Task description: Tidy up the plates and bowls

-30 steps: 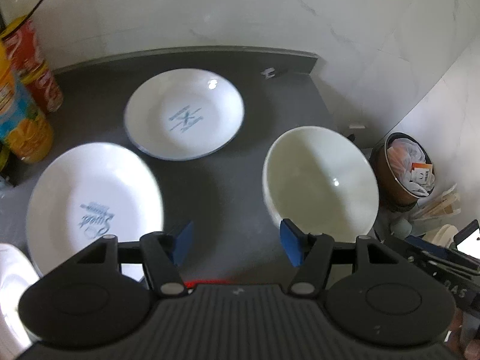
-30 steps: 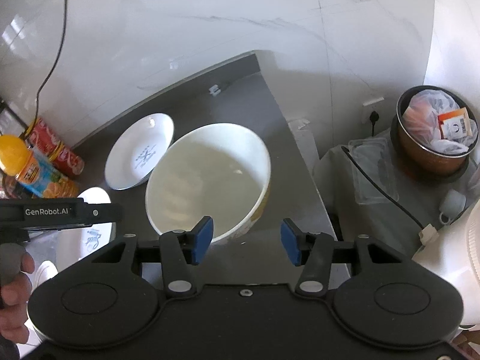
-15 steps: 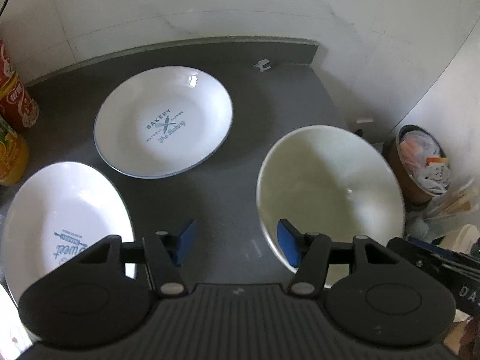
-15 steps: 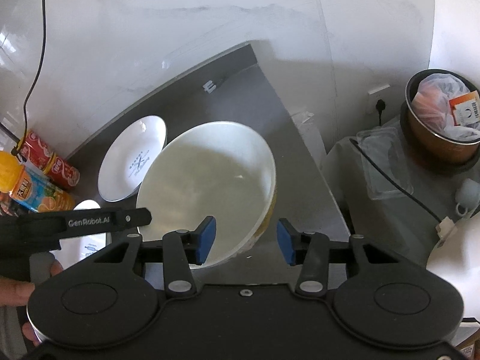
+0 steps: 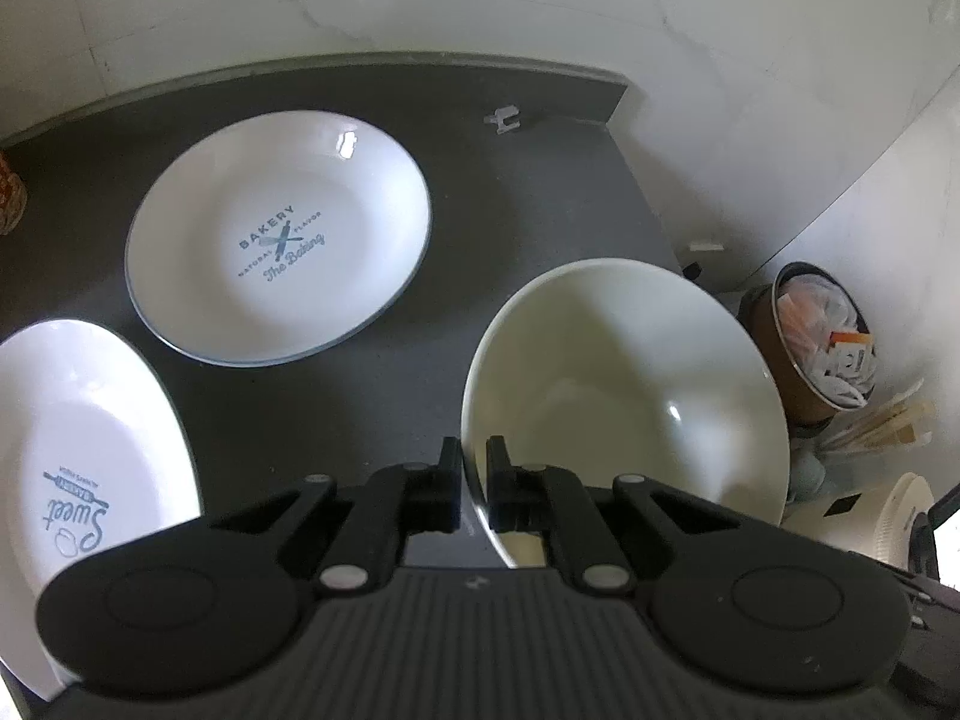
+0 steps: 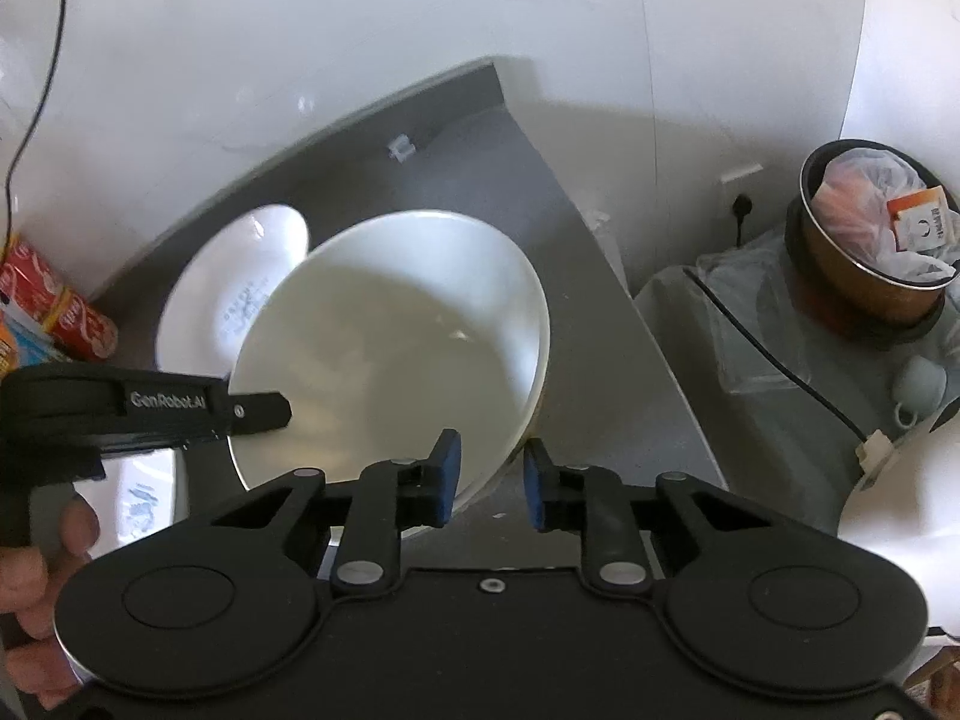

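A large cream bowl (image 5: 630, 396) stands on the dark counter (image 5: 480, 210) near its right edge. My left gripper (image 5: 474, 480) is shut on the bowl's left rim, one finger inside and one outside. In the right wrist view the left gripper (image 6: 270, 414) reaches in from the left onto the bowl (image 6: 390, 348). My right gripper (image 6: 489, 477) straddles the bowl's near rim with its jaws closing; a gap still shows by the outer pad. A white "Bakery" plate (image 5: 276, 240) lies behind the bowl. A second printed plate (image 5: 78, 450) lies at the left.
The counter (image 6: 588, 276) ends just right of the bowl, with a full waste bin (image 6: 870, 240) and a cable (image 6: 780, 360) below. Red cans (image 6: 66, 312) stand at the far left by the marble wall. A small white clip (image 5: 503, 119) lies at the back.
The left gripper came down and shut on the bowl's left rim. The right gripper moved in over the near rim and its jaws narrowed.
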Action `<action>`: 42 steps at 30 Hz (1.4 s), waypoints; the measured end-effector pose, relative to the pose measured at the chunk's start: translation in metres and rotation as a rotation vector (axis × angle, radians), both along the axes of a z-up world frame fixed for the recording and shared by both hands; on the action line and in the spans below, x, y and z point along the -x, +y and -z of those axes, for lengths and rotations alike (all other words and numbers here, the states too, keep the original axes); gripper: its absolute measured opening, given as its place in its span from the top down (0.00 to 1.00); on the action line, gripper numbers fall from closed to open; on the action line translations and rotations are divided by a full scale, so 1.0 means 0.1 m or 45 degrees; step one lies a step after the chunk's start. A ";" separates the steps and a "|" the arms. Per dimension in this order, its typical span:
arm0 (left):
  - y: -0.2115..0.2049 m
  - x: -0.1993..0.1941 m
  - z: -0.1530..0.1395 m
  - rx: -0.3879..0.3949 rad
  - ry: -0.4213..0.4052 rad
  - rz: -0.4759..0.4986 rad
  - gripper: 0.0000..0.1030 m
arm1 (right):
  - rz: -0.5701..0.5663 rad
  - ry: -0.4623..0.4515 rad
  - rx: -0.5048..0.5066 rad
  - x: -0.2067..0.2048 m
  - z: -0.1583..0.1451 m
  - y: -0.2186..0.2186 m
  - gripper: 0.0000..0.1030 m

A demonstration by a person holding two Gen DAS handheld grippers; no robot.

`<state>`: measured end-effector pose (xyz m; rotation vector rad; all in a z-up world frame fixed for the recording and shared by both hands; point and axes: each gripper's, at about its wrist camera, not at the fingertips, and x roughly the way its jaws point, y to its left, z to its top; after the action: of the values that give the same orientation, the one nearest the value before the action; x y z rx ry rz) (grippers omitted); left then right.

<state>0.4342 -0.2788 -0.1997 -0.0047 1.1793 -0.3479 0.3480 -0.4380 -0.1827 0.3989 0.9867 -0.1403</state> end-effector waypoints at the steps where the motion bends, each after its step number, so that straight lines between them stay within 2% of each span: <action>1: 0.02 0.00 -0.01 0.000 0.004 -0.006 0.94 | -0.005 -0.012 -0.003 0.01 -0.04 0.02 0.78; 13: 0.38 0.06 -0.41 0.058 -0.058 -0.038 0.94 | -0.045 -0.112 0.034 0.18 -0.44 0.30 0.78; 22: 0.68 0.26 -0.72 0.124 -0.111 -0.058 0.94 | -0.091 -0.173 0.081 0.44 -0.68 0.56 0.79; 33: 1.06 0.59 -1.11 0.142 -0.168 -0.044 0.94 | -0.111 -0.200 0.089 0.69 -0.89 0.88 0.79; 42: 1.34 0.87 -1.12 0.140 -0.131 -0.060 0.94 | -0.149 -0.175 0.100 0.88 -0.90 1.05 0.79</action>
<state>0.3470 -0.1449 -0.0873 -0.1089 1.0554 -0.3670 0.2598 -0.3331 -0.0925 0.2746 0.8635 -0.0451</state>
